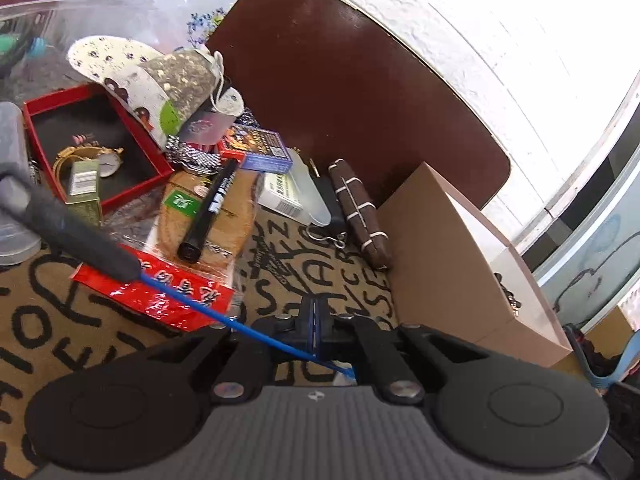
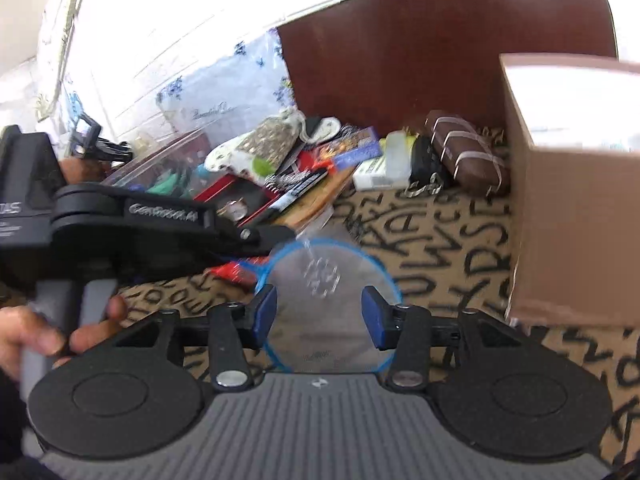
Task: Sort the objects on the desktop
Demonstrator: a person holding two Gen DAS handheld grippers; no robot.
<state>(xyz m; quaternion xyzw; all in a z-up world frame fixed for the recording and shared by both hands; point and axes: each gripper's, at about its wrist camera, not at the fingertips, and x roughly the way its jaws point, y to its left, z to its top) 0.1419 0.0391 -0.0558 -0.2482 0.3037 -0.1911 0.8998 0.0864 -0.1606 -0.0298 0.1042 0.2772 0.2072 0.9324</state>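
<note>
My left gripper [image 1: 316,322] is shut on the thin blue rim [image 1: 224,318] of a round mesh disc seen edge-on. In the right wrist view the same blue-rimmed mesh disc [image 2: 328,304] hangs face-on between my open right gripper [image 2: 319,314] fingers, and whether the pads touch it is unclear. The left gripper [image 2: 256,236] reaches in from the left and holds the disc's upper left rim. A clutter pile lies behind: black marker [image 1: 210,208], red box [image 1: 96,140] with a gold watch [image 1: 102,158], red packet [image 1: 160,292], brown wrapped bar [image 1: 360,212].
An open cardboard box [image 1: 460,256] stands at the right, also close on the right in the right wrist view [image 2: 572,200]. A letter-printed mat [image 2: 440,248] covers the brown table [image 1: 340,80]. A clear plastic bin [image 1: 36,20] is far left. A grey tool shaft [image 1: 60,224] crosses the left.
</note>
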